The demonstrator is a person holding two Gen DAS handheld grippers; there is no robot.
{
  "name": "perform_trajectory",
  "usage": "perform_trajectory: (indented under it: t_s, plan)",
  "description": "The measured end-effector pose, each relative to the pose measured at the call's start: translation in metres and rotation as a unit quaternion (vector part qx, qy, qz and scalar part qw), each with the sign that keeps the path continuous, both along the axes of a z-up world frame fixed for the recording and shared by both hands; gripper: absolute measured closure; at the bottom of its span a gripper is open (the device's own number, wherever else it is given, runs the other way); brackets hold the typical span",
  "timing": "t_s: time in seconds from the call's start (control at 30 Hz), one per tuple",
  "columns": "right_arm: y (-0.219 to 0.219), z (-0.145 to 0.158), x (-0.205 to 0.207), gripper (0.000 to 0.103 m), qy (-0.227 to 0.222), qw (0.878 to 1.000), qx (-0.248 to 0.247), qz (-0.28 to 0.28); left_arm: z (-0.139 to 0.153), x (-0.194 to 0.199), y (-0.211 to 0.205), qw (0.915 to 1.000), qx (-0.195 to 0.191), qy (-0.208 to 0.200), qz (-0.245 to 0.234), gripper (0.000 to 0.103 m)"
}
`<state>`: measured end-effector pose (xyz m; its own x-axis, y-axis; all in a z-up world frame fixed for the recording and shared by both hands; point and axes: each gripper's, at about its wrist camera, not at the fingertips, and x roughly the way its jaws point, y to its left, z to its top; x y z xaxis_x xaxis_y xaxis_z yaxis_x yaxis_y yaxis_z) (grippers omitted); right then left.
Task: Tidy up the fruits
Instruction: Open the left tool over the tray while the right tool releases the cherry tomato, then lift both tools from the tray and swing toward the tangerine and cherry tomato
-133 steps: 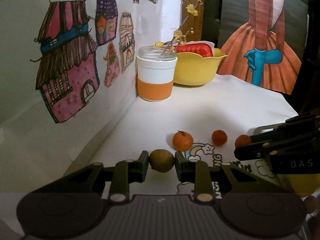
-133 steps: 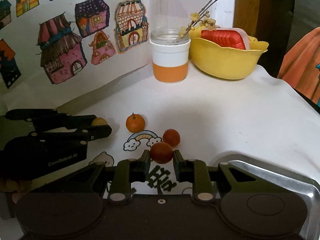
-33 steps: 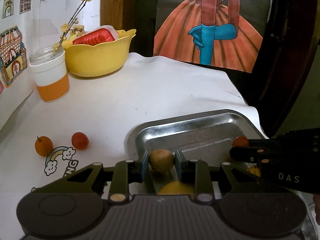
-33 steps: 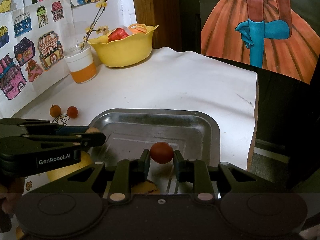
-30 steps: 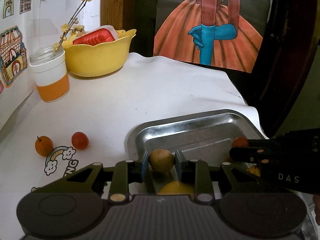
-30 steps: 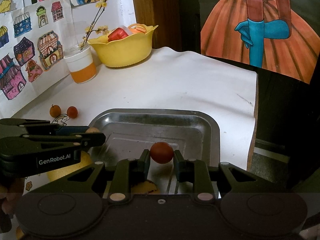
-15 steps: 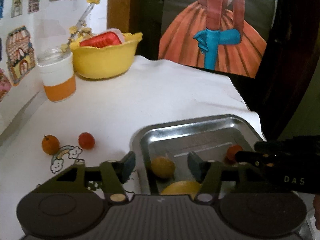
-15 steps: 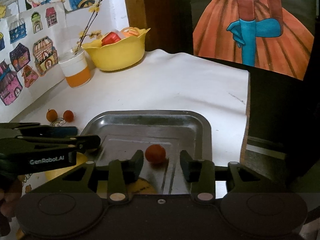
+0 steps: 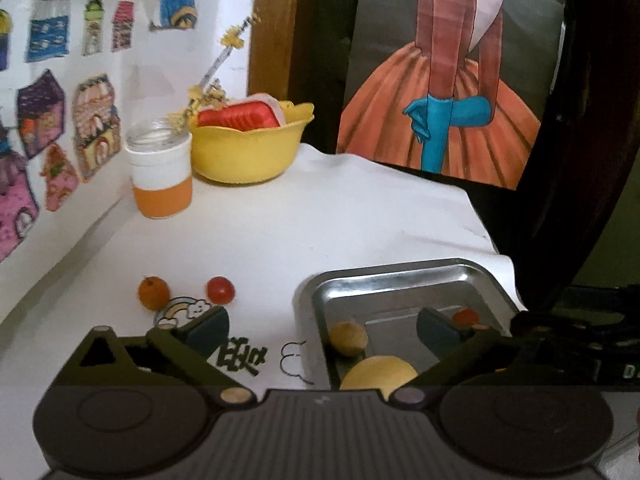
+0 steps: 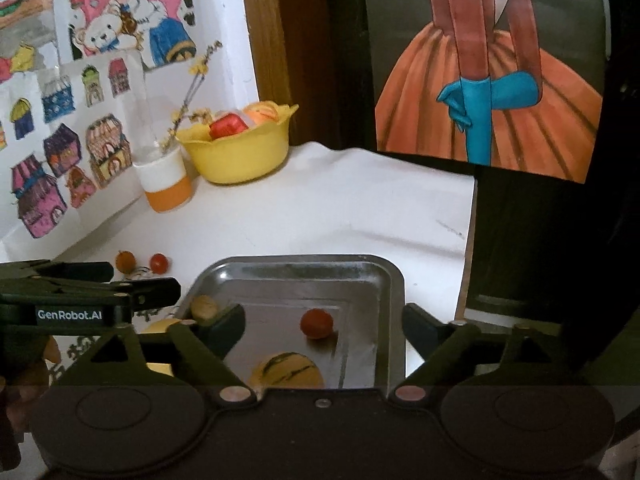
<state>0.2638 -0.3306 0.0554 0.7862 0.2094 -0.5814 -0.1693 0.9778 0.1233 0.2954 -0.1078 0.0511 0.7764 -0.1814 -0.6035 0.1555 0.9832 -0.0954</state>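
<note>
A: Both grippers are wide open and hold nothing. The brown fruit (image 9: 348,338) lies at the tray's (image 9: 400,270) left wall, the red fruit (image 10: 316,323) near its middle.

B: Good. Lift the left gripper (image 9: 322,330) and right gripper (image 10: 322,326) straight up, then go for the orange fruit (image 9: 153,293) and red tomato (image 9: 220,289) on the desk (image 9: 300,216), left of the tray.

Left tongs (image 9: 322,326) spread (empty); brown fruit (image 9: 348,339) in tray (image 9: 394,270).
</note>
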Motion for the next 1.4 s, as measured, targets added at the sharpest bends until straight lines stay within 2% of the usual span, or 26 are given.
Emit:
perform_trajectory:
  t_s: [0.17, 0.37, 0.6, 0.83, 1.17, 1.4]
  plan:
    - [0.009, 0.015, -0.029, 0.001, -0.021, 1.000, -0.009, 0.010, 0.009, -0.024, 0.010, 0.9999, -0.002, -0.013, 0.003, 0.001]
    - [0.021, 0.024, -0.069, 0.001, -0.032, 0.999, -0.019, 0.025, 0.017, -0.061, 0.023, 0.9996, 0.002, -0.029, 0.000, 0.001]
    - [0.036, 0.020, -0.114, 0.001, -0.015, 0.998, -0.040, 0.037, 0.014, -0.101, 0.036, 0.9992, 0.020, -0.032, -0.013, 0.001]
    - [0.053, 0.009, -0.148, 0.001, 0.021, 0.998, -0.047, 0.041, 0.003, -0.132, 0.049, 0.9984, 0.042, -0.022, -0.030, 0.000]
    - [0.085, -0.009, -0.171, 0.001, 0.071, 0.995, -0.040, 0.056, -0.016, -0.161, 0.071, 0.9990, 0.040, 0.006, -0.020, 0.000]
    - [0.113, -0.008, -0.166, 0.001, 0.074, 0.993, -0.039, 0.081, -0.021, -0.173, 0.093, 0.9991, 0.036, 0.023, 0.005, 0.000]
